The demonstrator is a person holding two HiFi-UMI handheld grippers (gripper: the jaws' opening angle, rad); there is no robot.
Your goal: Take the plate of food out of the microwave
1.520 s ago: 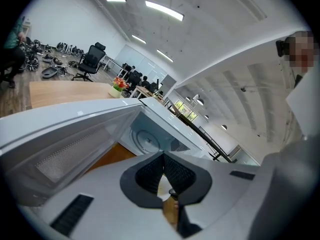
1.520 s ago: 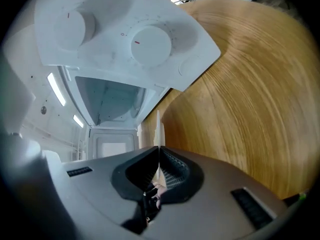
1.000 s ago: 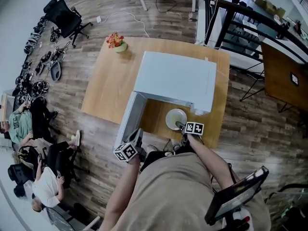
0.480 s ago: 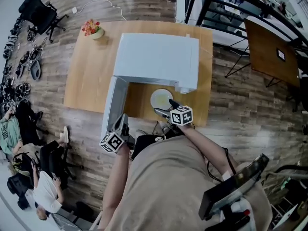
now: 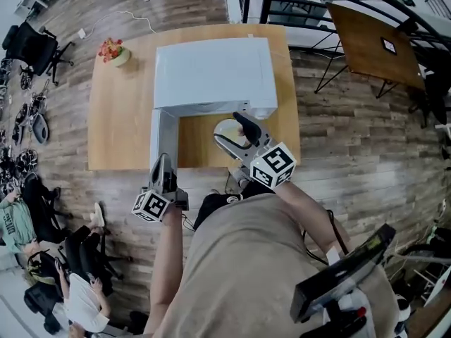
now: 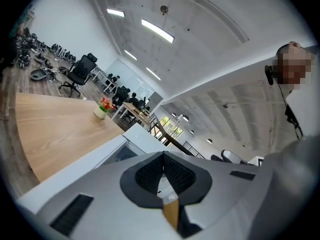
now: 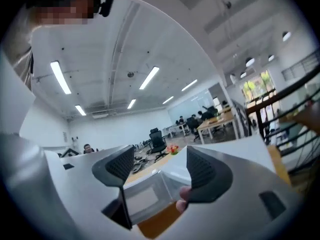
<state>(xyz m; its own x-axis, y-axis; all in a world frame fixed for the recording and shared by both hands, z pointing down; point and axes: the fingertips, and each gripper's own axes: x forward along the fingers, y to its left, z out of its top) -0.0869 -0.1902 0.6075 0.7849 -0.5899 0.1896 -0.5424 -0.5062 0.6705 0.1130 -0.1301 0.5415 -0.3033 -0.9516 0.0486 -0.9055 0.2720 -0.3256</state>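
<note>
- Jaws of the right gripper (image 5: 236,134) stand apart with nothing between them, having just been closing.
- Left gripper (image 5: 163,164) jaws are together and empty.
- Round plate (image 5: 223,127) lies flat on the counter (image 5: 120,118), beneath the right jaws.

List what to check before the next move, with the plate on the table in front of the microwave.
1. Plate out of the microwave: ok, it sits on the table.
2. Right gripper free: ok, its jaws stand apart, have just been closing, and have nothing between them.
3. Left gripper free: ok, jaws together, empty.
4. Microwave door shut: not ok, it stands open.
5. Food in place on plate: cannot tell, the right gripper partly covers it.
</note>
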